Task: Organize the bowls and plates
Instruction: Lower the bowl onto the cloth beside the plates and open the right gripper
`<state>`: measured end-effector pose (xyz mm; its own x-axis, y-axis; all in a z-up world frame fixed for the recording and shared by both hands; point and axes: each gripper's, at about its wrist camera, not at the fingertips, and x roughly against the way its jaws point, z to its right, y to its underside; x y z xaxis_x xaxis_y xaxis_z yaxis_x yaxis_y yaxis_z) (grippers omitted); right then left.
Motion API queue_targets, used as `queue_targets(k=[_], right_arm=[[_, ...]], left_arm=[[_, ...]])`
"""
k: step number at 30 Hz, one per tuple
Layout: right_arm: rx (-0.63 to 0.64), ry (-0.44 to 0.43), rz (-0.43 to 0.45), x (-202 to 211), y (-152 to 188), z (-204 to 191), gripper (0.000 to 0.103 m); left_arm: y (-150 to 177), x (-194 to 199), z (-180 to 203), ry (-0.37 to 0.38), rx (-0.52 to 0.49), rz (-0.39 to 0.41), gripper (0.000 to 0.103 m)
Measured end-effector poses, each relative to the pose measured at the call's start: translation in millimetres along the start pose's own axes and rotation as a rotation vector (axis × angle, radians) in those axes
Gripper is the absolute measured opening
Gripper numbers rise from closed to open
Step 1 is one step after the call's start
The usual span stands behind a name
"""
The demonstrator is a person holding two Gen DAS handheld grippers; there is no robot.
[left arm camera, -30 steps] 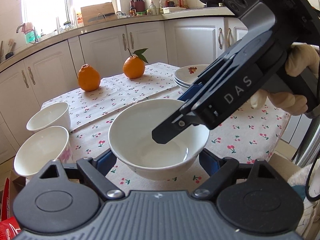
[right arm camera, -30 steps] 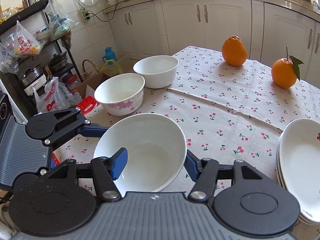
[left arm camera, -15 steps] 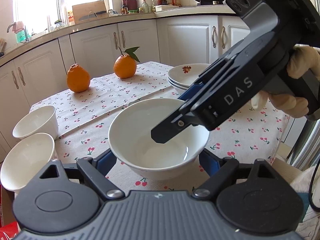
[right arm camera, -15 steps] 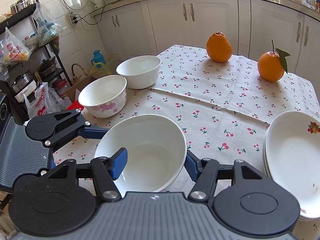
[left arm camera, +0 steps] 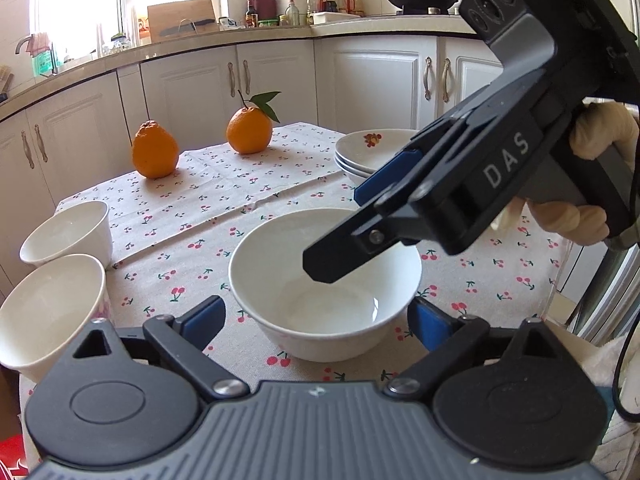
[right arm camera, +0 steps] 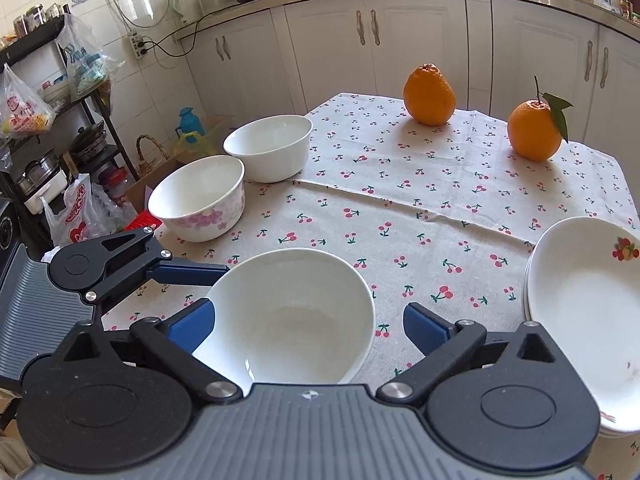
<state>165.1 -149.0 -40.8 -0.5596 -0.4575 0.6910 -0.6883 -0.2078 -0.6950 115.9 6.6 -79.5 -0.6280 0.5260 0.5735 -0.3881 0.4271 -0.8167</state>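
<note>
Both grippers have let go since a second ago: the right gripper, then clamped on the near rim of the plain white bowl, now has its blue pads spread clear on either side of it and is opening; the left gripper is opening too, its pads flanking the bowl without touching it. That bowl stands upright on the cherry-print tablecloth at the near edge of the table, mouth facing straight up; being round, it has no long axis, only the vertical one through its centre. Seen from the left wrist, the right gripper hangs over the bowl's far side, held by a gloved hand. As for progress, the plates are already gathered in one stack at the right side of the table, topped by a plate with a small fruit motif. Two further bowls, the flowered bowl and another white bowl behind it, sit side by side at the left edge, not nested. Judging by this, the plates look finished, while gathering or stacking the three bowls remains. Two oranges rest at the far end, untouched.
</note>
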Motion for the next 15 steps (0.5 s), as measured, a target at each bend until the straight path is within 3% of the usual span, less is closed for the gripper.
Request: queue_targets(k=[9, 15], right_arm=[[0.078, 0.034, 0.012, -2, -7, -17, 0.103], [0.158, -0.016, 0.004, -17, -27, -38, 0.103]], left_arm=[[14, 29, -14, -0.074, 0.067, -0.004, 0.098], [25, 52, -44, -0.227, 0.102, 0.001, 0.098]])
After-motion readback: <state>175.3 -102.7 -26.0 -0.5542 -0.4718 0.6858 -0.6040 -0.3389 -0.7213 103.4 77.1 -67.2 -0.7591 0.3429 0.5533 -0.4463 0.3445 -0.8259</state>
